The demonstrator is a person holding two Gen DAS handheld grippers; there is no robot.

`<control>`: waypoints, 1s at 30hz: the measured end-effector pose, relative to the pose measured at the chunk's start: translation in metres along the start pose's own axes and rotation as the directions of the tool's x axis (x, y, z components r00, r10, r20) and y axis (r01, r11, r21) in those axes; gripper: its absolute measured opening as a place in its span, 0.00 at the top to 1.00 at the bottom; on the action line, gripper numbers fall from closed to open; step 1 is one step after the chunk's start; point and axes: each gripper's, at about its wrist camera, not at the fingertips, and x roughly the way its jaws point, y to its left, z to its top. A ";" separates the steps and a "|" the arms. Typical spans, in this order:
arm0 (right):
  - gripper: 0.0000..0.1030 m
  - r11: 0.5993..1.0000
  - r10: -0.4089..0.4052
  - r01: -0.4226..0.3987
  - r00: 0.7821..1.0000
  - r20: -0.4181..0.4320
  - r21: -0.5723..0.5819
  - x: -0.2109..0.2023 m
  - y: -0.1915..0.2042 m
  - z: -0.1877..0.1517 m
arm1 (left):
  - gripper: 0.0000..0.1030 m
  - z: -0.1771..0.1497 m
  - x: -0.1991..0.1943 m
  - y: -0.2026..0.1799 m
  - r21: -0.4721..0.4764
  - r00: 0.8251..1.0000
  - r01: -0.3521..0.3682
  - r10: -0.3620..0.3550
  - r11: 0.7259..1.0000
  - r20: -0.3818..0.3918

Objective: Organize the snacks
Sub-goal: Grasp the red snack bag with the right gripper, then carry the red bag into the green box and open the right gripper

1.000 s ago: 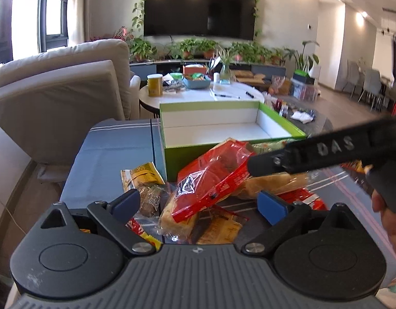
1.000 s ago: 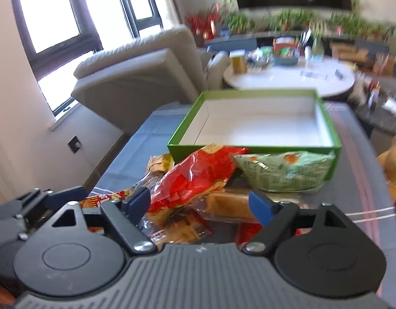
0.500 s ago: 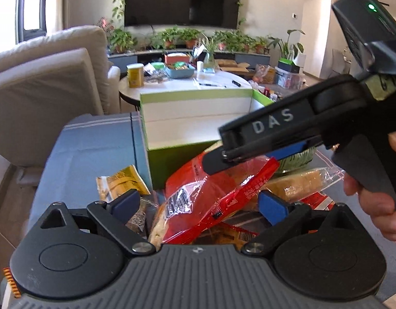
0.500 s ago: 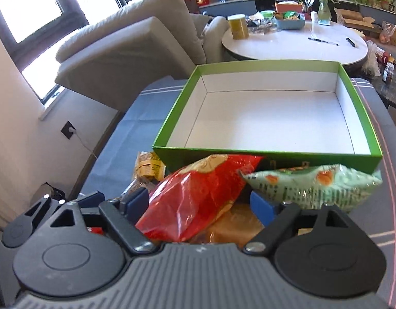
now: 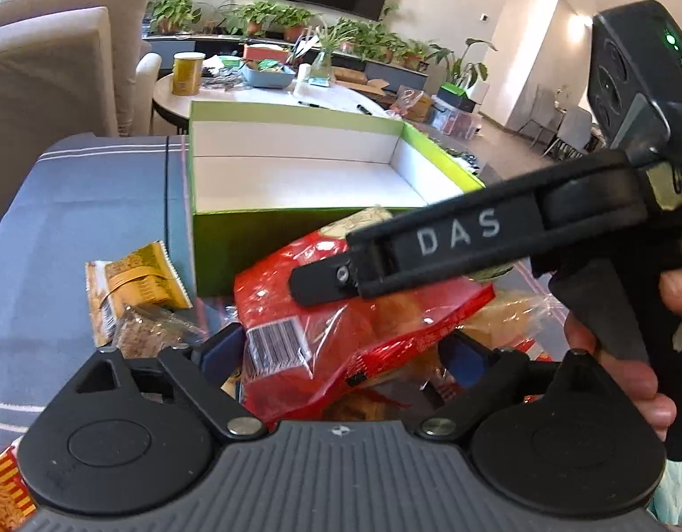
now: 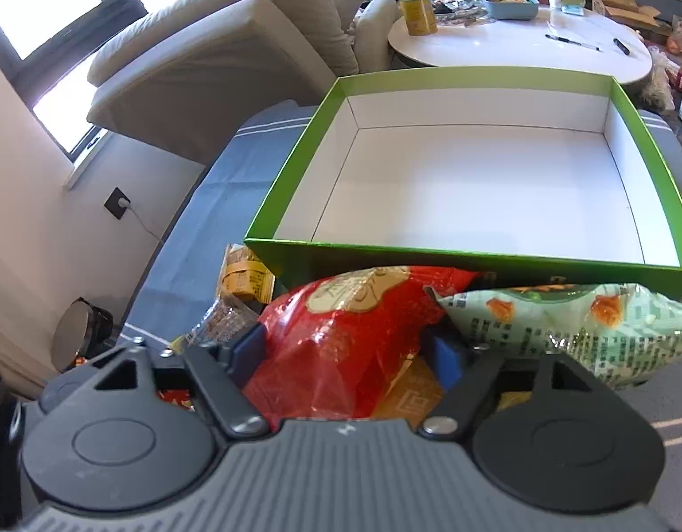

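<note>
Both our tools have dropped onto the red snack bag (image 5: 341,337) just before the empty green box (image 6: 487,177): the left tool (image 5: 341,354) has been narrowing around it, not yet clamped, and the right tool (image 6: 349,354) straddles it apart, so a first grasp looks imminent.

Both grippers now sit lower and closer over the snack pile than a second ago, the left gripper (image 5: 341,350) with jaws just narrowed around the red snack bag (image 5: 341,323), the right gripper (image 6: 349,350) straddling its other end.
</note>
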 end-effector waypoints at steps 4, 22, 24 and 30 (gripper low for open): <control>0.07 0.999 0.003 -0.002 1.000 0.022 -0.044 -0.006 0.007 -0.004 | 0.23 -0.001 -0.006 -0.012 0.034 1.000 -0.013 0.012 0.999 0.020; 0.12 0.993 0.116 -0.102 0.954 0.275 -0.063 -0.093 0.015 0.026 | 0.29 0.053 -0.063 -0.066 0.245 0.965 -0.126 0.061 0.961 0.256; 0.12 0.991 0.131 -0.120 0.946 0.296 -0.055 -0.093 0.008 0.037 | 0.29 0.065 -0.058 -0.070 0.268 0.963 -0.147 0.076 0.952 0.261; 0.12 0.988 0.149 -0.150 0.933 0.329 -0.021 -0.081 -0.012 0.059 | 0.29 0.088 -0.033 -0.070 0.313 0.965 -0.160 0.082 0.936 0.248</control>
